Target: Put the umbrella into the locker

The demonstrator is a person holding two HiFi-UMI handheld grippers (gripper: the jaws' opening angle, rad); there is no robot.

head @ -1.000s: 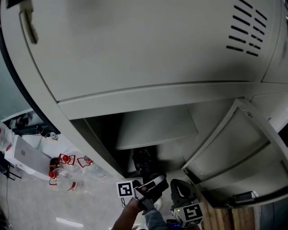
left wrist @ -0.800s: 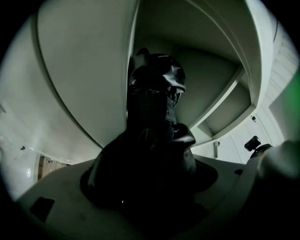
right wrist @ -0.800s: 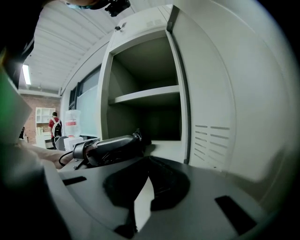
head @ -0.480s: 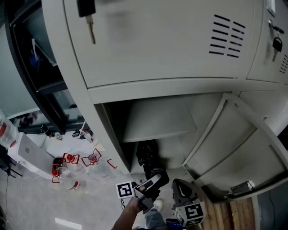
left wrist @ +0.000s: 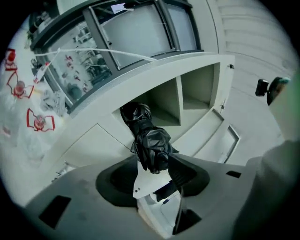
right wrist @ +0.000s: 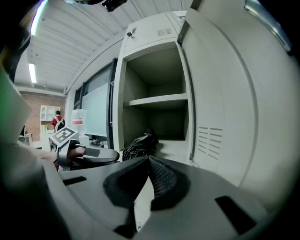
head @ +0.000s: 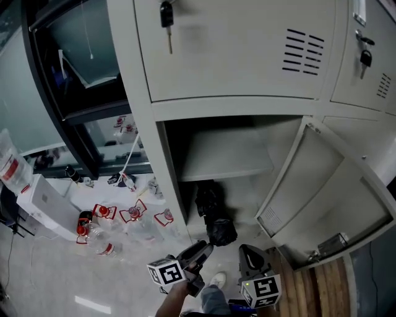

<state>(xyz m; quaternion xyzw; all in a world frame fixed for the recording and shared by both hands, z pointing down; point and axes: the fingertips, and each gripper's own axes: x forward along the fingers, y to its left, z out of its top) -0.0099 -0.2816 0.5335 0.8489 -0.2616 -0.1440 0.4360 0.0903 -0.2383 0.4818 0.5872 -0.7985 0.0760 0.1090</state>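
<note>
The left gripper [left wrist: 157, 168] has its jaws drawn in on the near end of the folded black umbrella [left wrist: 149, 140]. The bunched fabric sits right over the jaw tips in the left gripper view, so the hold looks real but cannot be read cleanly. The right gripper [right wrist: 146, 159] has its jaws together with nothing between them. In the head view it sits at the bottom of the frame, just right of the left one.

Each gripper carries a marker cube [head: 166, 271] printed with a black-and-white square pattern, with no letters on it.

The umbrella lies flat on the floor of the open lower compartment of the grey locker [head: 247, 62], under the shelf [head: 226, 158]. Its long axis runs from the front lip towards the back wall. In the head view it points up and slightly left, and its thicker near end overhangs the front edge by the left gripper.

The locker door [head: 334, 204] stands swung out at the lower right, and a pale label [head: 270, 218] on its inner face is too small to read. A key [head: 167, 15] hangs from the closed door above.

At the lower left, clear plastic bottles [head: 102, 247] with red labels lie on the floor. Their print is illegible.
</note>
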